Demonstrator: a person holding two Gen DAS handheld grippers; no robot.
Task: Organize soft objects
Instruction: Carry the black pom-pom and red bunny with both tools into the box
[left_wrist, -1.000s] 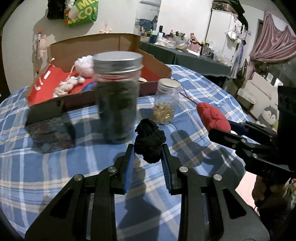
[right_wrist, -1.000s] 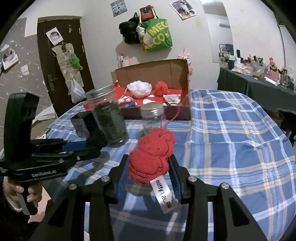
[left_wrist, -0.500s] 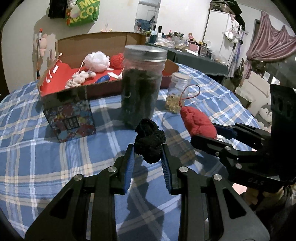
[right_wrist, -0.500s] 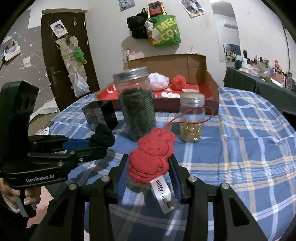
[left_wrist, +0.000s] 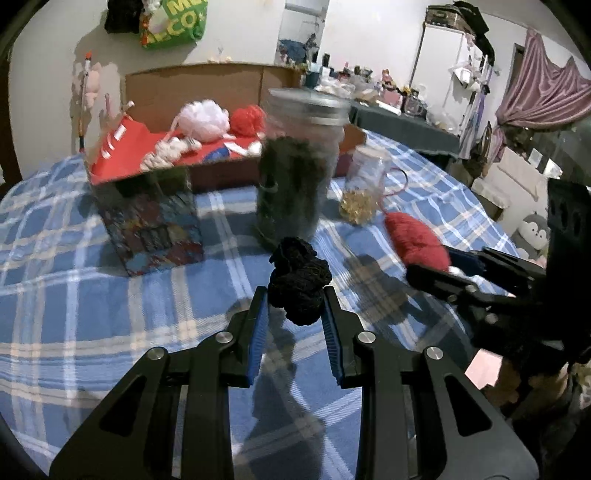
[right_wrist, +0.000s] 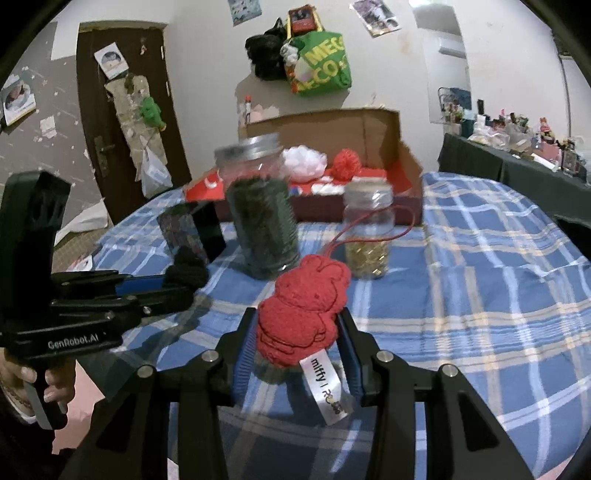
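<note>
Soft toys go in the cardboard box (right_wrist: 384, 147) at the top middle, past the big jar (right_wrist: 264, 221) and small jar (right_wrist: 367, 229). Right claw (right_wrist: 297, 332) squeezes the red plush (right_wrist: 306, 310). Left claw (left_wrist: 293, 310) squeezes the black yarn ball (left_wrist: 299, 280). Lift both high over the jars so nothing tips.

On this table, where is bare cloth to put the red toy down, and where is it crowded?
Bare plaid tablecloth lies right of the small jar, and nearer, in front of the patterned box. It is crowded in the middle: the tall dark jar, the small jar and the cardboard box stand close.
</note>
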